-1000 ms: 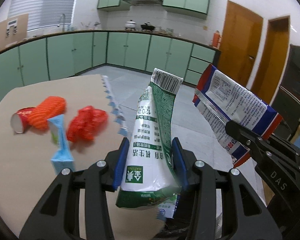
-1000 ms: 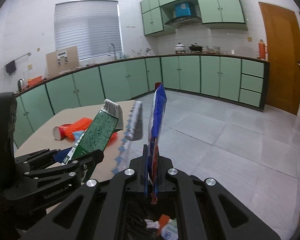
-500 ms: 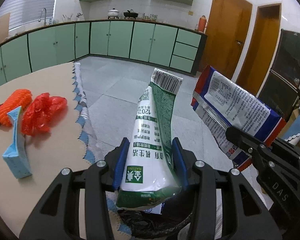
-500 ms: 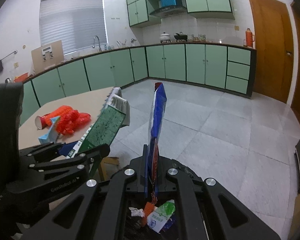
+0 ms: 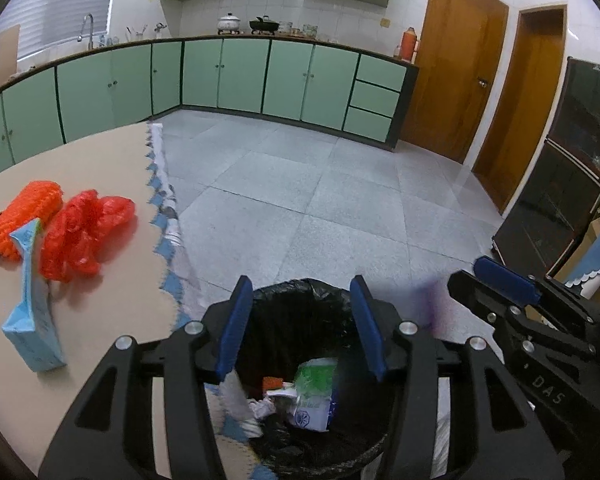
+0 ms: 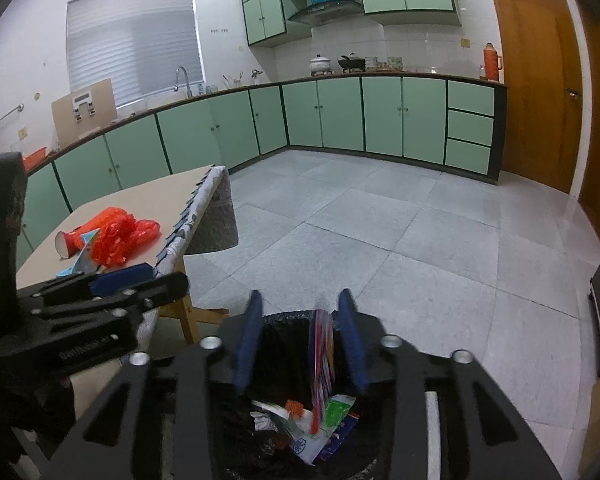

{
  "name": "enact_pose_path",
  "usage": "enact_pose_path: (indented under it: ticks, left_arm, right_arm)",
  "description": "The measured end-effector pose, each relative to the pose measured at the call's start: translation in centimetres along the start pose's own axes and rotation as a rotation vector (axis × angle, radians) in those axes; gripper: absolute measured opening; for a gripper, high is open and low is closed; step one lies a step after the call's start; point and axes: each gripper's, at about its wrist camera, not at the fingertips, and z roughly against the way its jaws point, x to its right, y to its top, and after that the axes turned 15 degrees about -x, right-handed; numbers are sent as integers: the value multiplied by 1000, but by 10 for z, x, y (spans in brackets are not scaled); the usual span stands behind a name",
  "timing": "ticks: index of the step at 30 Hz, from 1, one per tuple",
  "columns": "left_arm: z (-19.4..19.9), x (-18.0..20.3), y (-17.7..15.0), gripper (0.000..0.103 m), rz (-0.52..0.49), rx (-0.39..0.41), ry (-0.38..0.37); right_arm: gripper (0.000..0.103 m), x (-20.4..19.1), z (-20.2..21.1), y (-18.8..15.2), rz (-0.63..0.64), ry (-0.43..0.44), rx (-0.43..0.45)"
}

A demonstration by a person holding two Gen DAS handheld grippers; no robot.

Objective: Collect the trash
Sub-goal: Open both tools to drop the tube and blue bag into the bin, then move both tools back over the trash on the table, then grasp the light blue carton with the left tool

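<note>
Both tongs now stand spread and empty over the black-lined bin [image 5: 300, 300]: the left tongs [image 5: 300, 326] have let go the green carton [image 5: 314, 394], which lies inside, and the right tongs [image 6: 300, 344] have released the blue-red wrapper [image 6: 322, 364], caught blurred between its fingers. The red bag [image 5: 84, 236], orange net [image 5: 26, 210] and blue carton [image 5: 32, 320] remain near the tabletop's [image 5: 112, 160] scalloped edge.

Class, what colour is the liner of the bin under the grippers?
Black. The liner shows best in the left wrist view.

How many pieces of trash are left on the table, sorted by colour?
Red: 2, the plastic bag and the paper cup.
Orange: 1, the foam net.
Blue: 1, the carton.
Total: 4 on the table.
</note>
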Motion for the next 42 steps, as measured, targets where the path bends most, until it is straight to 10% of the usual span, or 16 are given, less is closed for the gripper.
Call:
enact_pose_path:
  ticks: [15, 27, 42]
  left_arm:
    - [88, -92, -20, 66, 140, 141, 171]
    - [121, -181, -54, 67, 303, 132, 305]
    - [62, -130, -33, 79, 220, 99, 276]
  right_arm:
    - [92, -48, 23, 17, 20, 2, 109]
    - [94, -144, -8, 37, 100, 99, 158]
    - [94, -122, -5, 33, 50, 42, 162]
